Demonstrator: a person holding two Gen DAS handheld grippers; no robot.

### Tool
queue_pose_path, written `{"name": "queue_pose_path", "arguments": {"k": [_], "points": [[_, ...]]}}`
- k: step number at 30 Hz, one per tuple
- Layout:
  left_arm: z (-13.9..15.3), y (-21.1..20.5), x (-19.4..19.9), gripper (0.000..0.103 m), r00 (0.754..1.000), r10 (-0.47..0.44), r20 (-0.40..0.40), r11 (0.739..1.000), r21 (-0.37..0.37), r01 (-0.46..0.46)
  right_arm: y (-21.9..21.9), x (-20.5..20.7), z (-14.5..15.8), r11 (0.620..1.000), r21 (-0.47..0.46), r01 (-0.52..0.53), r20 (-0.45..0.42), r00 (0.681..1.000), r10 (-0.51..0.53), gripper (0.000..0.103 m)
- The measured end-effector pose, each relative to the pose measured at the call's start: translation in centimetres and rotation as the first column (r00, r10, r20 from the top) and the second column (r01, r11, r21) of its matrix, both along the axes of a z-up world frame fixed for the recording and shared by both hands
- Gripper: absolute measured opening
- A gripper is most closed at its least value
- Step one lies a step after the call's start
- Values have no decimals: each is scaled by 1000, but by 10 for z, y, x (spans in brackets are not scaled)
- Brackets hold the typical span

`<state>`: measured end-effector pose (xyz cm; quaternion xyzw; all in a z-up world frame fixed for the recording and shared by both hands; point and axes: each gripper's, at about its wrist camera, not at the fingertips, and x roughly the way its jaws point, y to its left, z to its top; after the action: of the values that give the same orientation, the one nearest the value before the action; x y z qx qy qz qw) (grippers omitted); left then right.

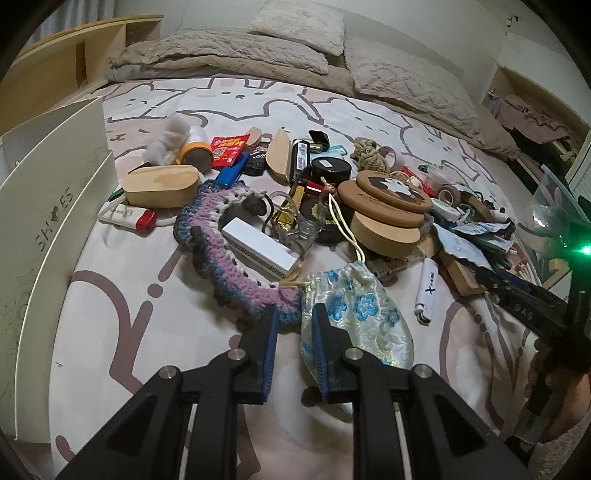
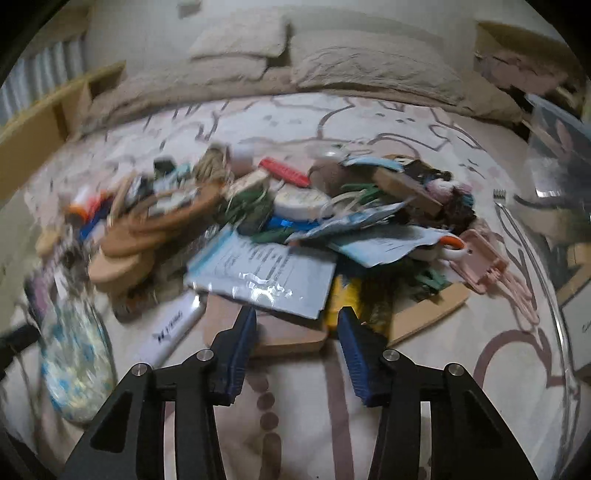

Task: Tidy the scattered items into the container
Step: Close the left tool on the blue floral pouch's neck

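Note:
A pile of scattered small items lies on a bed with a bunny-print sheet (image 1: 155,302). My left gripper (image 1: 295,314) is open, its fingers straddling the near end of a purple crocheted band (image 1: 218,258) and the edge of a blue-flowered drawstring pouch (image 1: 354,314). A white shoe box (image 1: 48,221) stands at the left. My right gripper (image 2: 297,317) is open and empty, just short of a plastic-wrapped paper packet (image 2: 266,273) lying on a flat wooden piece (image 2: 291,338). The right wrist view is blurred. The pouch shows there at the left (image 2: 74,354).
The pile holds wooden lids (image 1: 384,236), cork coasters (image 1: 388,188), white lighters (image 1: 426,291), a white box (image 1: 262,247), a rope knot (image 1: 369,155) and a pink clip (image 2: 484,262). A clear glass bowl rim (image 2: 554,295) is at the right. Pillows (image 1: 295,22) lie behind.

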<state>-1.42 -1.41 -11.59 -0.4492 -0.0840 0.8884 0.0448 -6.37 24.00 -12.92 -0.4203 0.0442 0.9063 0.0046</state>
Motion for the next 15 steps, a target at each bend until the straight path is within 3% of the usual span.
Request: {"name": "queue_pose_path", "arguments": {"k": [2, 3, 5, 7, 13, 15], "points": [[3, 2, 1, 52, 1000, 3, -14, 1000, -4, -3, 7, -1, 5, 998, -68, 17, -36, 999, -20, 50], [4, 4, 2, 57, 1000, 3, -22, 1000, -10, -3, 8, -3, 6, 996, -86, 19, -47, 999, -24, 72], [5, 8, 3, 58, 999, -5, -32, 1000, -28, 5, 5, -4, 8, 996, -86, 28, -79, 996, -35, 103], [4, 14, 3, 61, 999, -20, -31, 999, -41, 19, -4, -6, 10, 998, -60, 12, -102, 995, -18, 103], [-4, 27, 3, 68, 998, -54, -12, 996, -68, 53, -27, -21, 1, 999, 16, -45, -65, 997, 46, 103], [-5, 31, 3, 79, 998, -60, -11, 995, -75, 59, -31, -24, -5, 998, 27, -49, -48, 998, 50, 103]]}}
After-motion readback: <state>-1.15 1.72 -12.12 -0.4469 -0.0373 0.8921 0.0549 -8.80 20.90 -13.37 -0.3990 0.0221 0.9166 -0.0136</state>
